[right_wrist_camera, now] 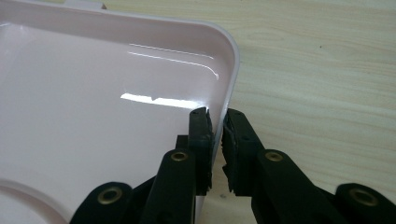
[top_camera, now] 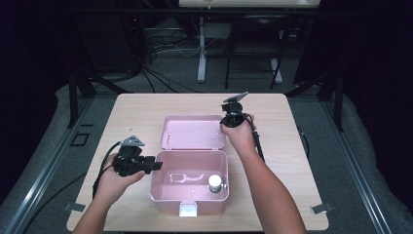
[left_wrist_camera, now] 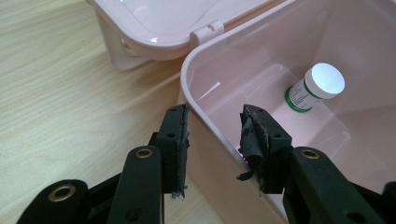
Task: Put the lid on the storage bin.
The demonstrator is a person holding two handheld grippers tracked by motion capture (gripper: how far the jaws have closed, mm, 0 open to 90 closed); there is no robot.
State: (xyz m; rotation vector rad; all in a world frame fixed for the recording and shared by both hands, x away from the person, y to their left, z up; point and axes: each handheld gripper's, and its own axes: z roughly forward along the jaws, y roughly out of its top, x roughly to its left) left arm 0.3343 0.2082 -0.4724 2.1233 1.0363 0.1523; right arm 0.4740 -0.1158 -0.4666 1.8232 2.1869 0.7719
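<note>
A pink plastic box [top_camera: 165, 197] stands open on the wooden table, its lid [top_camera: 192, 131] laid back flat behind it. A small white-capped bottle [top_camera: 215, 183] with a green band stands in the box's near right corner, and it lies beyond the jaws as the bottle [left_wrist_camera: 315, 86]. My left gripper [top_camera: 158, 165] is open, its jaws astride the box's left wall [left_wrist_camera: 243, 70], one pad outside and one inside with a gap. My right gripper [top_camera: 226, 126] is at the lid's right edge. There the right gripper [right_wrist_camera: 217, 135] pinches the rim of the lid [right_wrist_camera: 116, 130] between its pads.
The table [top_camera: 292, 161] has bare wood left and right of the box. A white latch [top_camera: 188, 209] sits on the box's front wall near the table's front edge. Beyond the table are dark floor, cables and a desk's legs [top_camera: 201, 53].
</note>
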